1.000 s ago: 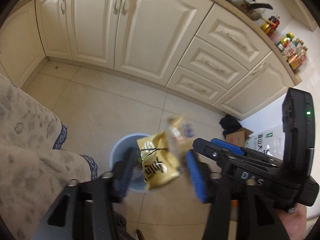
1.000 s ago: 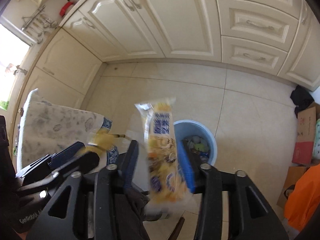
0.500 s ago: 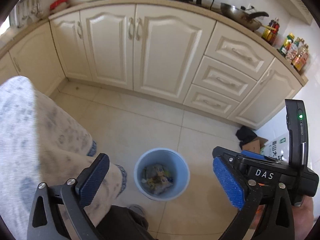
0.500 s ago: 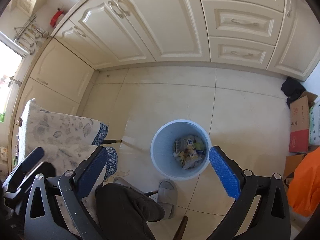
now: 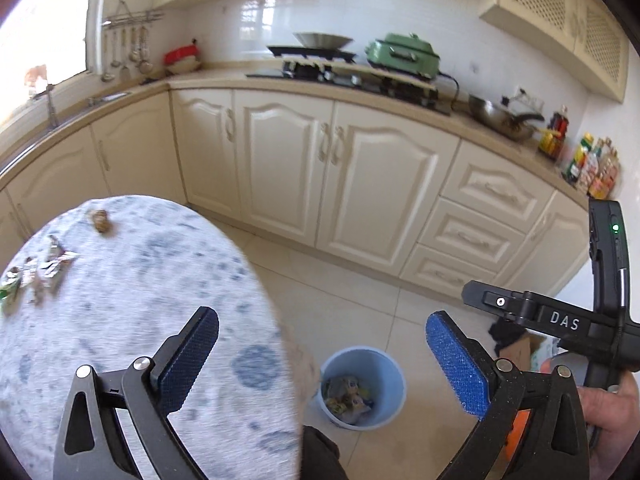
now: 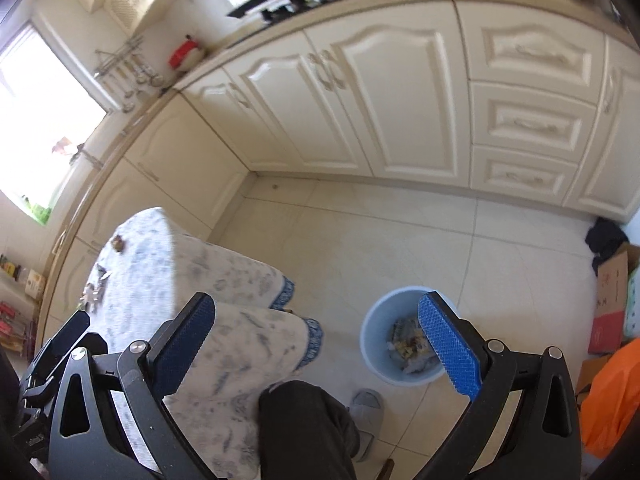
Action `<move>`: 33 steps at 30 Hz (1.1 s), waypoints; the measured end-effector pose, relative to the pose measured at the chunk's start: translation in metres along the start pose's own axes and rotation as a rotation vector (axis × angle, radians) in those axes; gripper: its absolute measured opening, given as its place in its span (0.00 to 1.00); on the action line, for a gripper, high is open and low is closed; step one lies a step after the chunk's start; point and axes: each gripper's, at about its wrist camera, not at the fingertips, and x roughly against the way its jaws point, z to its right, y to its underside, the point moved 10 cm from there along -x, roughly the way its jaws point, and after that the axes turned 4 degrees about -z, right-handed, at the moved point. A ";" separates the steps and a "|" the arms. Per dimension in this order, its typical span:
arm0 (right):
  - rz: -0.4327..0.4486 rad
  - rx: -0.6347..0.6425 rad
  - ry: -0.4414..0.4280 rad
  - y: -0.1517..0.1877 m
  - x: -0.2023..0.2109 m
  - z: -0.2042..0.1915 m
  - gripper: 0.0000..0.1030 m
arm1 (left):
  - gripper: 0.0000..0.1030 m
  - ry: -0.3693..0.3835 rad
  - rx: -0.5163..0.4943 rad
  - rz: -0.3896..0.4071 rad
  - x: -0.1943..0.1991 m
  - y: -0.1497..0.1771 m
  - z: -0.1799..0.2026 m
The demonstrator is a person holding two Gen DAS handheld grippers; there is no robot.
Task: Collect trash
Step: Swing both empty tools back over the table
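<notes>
A light blue trash bin (image 5: pixel 362 386) (image 6: pixel 402 336) stands on the tiled floor with several crumpled snack wrappers (image 5: pixel 346 398) (image 6: pixel 408 346) inside. My left gripper (image 5: pixel 320 354) is open and empty, high above the bin and the edge of the round table (image 5: pixel 132 316). My right gripper (image 6: pixel 316 340) is also open and empty, over the gap between the table (image 6: pixel 200 276) and the bin. More trash lies on the table's far left: torn wrappers (image 5: pixel 38 270) (image 6: pixel 92 290) and a brown lump (image 5: pixel 100 221) (image 6: pixel 118 243).
Cream kitchen cabinets (image 5: pixel 332 172) with a stove and pans on the counter run along the back. A person's dark trouser leg (image 6: pixel 308 428) and grey slipper (image 6: pixel 366 416) are beside the bin. A cardboard box (image 6: pixel 610 300) and an orange bag (image 6: pixel 612 396) sit at the right.
Both grippers opened wide and dropped their yellow snack packets into the bin. Both have since risen and tilted up, bringing the tabletop and counter into view.
</notes>
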 end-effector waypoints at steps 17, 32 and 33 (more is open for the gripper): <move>0.080 0.348 -0.165 0.013 0.032 -0.220 1.00 | 0.99 -0.200 0.215 0.192 0.186 0.062 -0.148; 0.092 0.579 -0.220 0.051 0.020 -0.344 1.00 | 0.99 -0.377 0.382 0.218 0.260 0.095 -0.245; 0.085 0.594 -0.217 0.054 0.013 -0.351 1.00 | 0.99 -0.379 0.391 0.212 0.257 0.093 -0.253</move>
